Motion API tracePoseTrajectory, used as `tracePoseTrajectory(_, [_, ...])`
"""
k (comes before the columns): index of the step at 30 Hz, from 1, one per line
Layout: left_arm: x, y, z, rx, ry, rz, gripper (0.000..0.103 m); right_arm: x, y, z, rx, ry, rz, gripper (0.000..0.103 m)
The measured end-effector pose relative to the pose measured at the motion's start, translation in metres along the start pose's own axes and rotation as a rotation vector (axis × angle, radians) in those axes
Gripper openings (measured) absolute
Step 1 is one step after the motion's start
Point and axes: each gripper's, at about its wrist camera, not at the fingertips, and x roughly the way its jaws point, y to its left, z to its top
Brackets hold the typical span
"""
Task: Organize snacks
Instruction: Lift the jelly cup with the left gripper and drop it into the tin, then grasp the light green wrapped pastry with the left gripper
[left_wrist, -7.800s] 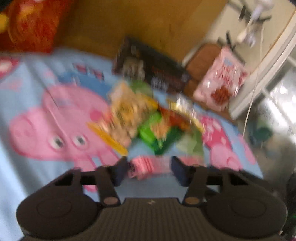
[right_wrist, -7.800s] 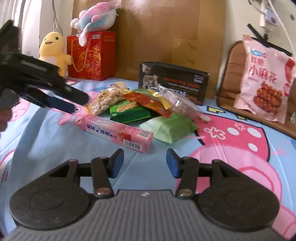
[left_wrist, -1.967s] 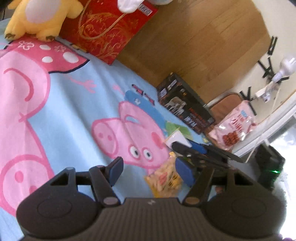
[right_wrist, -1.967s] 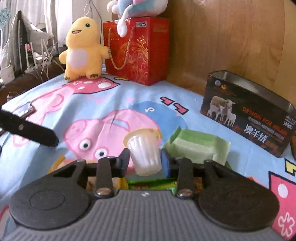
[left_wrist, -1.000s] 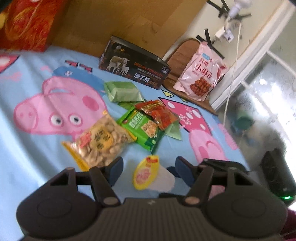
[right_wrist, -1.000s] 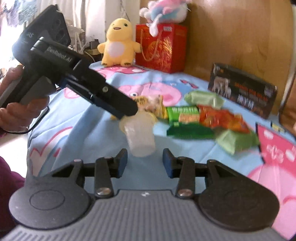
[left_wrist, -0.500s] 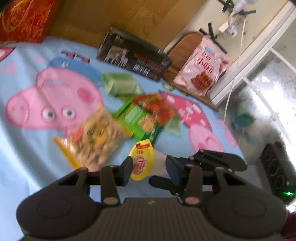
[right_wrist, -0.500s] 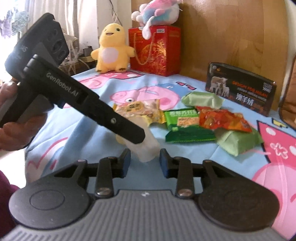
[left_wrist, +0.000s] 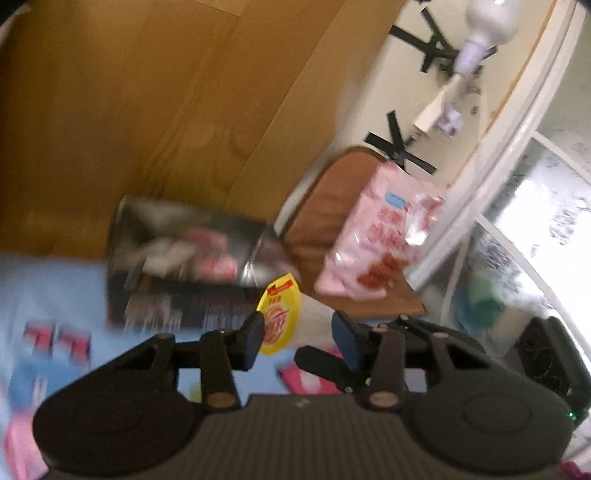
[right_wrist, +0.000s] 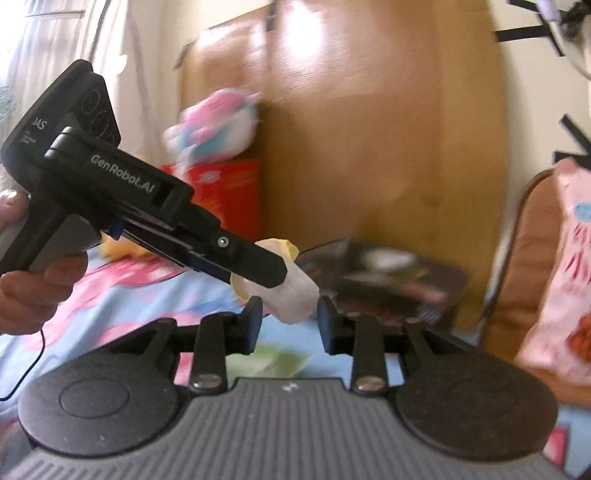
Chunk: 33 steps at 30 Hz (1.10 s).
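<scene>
A clear jelly cup (left_wrist: 280, 317) with a yellow lid hangs in the air, held from two sides. My left gripper (left_wrist: 299, 332) grips it near the lid; its jaws are opening slightly with the cup still between the pads. In the right wrist view the cup (right_wrist: 291, 299) sits base-first between the fingers of my right gripper (right_wrist: 290, 317), which press on it. One of the left gripper's fingers (right_wrist: 258, 264) lies across the cup's near side. The black open box (left_wrist: 184, 266) stands just beyond the cup, blurred.
A pink snack bag (left_wrist: 380, 251) leans on a brown cushion (left_wrist: 325, 206) right of the box. A red gift bag (right_wrist: 225, 199) with a plush toy (right_wrist: 214, 125) on it stands at the wooden headboard. The blue pig-print cover (right_wrist: 147, 295) lies below. A hand (right_wrist: 33, 291) holds the left gripper.
Both grippers have risen with the jelly cup and moved toward the black box. The pile of snack packets has dropped out of the left wrist view.
</scene>
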Motion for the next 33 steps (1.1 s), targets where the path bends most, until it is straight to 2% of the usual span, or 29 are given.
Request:
tracePoseTrajectory(3, [0.055, 0.011, 0.027, 0.01, 0.026, 0.034, 0.045, 0.029, -0.042, 0.012, -0.007, -0.01, -0.04, 0.035])
tracePoseTrajectory(4, [0.07, 0.015, 0.031, 0.002, 0.032, 0.069, 0.045, 0.04, -0.055, 0.015, -0.014, -0.015, -0.049, 0.035])
tracePoseTrajectory(5, [0.078, 0.018, 0.033, -0.017, 0.031, 0.096, 0.044, 0.049, -0.071, 0.015, -0.021, -0.023, -0.059, 0.042])
tracePoseTrajectory(6, [0.08, 0.021, 0.032, -0.041, 0.015, 0.089, 0.044, 0.059, -0.085, 0.013, -0.021, -0.009, -0.081, 0.055])
tracePoseTrajectory(8, [0.07, 0.02, 0.021, -0.057, -0.052, 0.053, 0.044, 0.061, -0.105, 0.001, 0.015, -0.005, -0.1, 0.052])
tracePoseTrajectory(10, [0.058, 0.012, 0.006, -0.04, -0.101, 0.069, 0.044, 0.046, -0.13, -0.023, 0.157, -0.091, -0.074, 0.052])
tracePoseTrajectory(12, [0.055, 0.006, -0.001, -0.03, -0.095, 0.073, 0.044, 0.047, -0.151, -0.025, 0.327, -0.078, -0.067, 0.042])
tracePoseTrajectory(13, [0.057, 0.002, -0.003, -0.011, -0.08, 0.073, 0.045, 0.043, -0.157, -0.025, 0.373, -0.122, -0.056, 0.043])
tracePoseTrajectory(15, [0.064, -0.006, -0.006, 0.036, -0.057, 0.091, 0.045, 0.039, -0.155, -0.026, 0.392, -0.143, -0.122, 0.044])
tracePoseTrajectory(18, [0.075, -0.011, -0.008, 0.04, -0.025, 0.083, 0.045, 0.037, -0.15, -0.027, 0.368, -0.145, -0.121, 0.044])
tracePoseTrajectory(20, [0.073, -0.011, -0.008, 0.034, -0.032, 0.074, 0.045, 0.036, -0.145, -0.027, 0.33, -0.152, -0.134, 0.044])
tracePoseTrajectory(26, [0.051, -0.007, -0.009, 0.024, -0.062, 0.101, 0.045, 0.039, -0.144, -0.025, 0.299, -0.146, -0.101, 0.044])
tracePoseTrajectory(30, [0.024, 0.007, -0.025, -0.001, -0.064, 0.168, 0.045, 0.038, -0.142, -0.022, 0.287, -0.166, -0.1, 0.044])
tracePoseTrajectory(33, [0.0, 0.025, -0.04, -0.045, -0.05, 0.229, 0.045, 0.031, -0.138, -0.018, 0.279, -0.164, -0.033, 0.044])
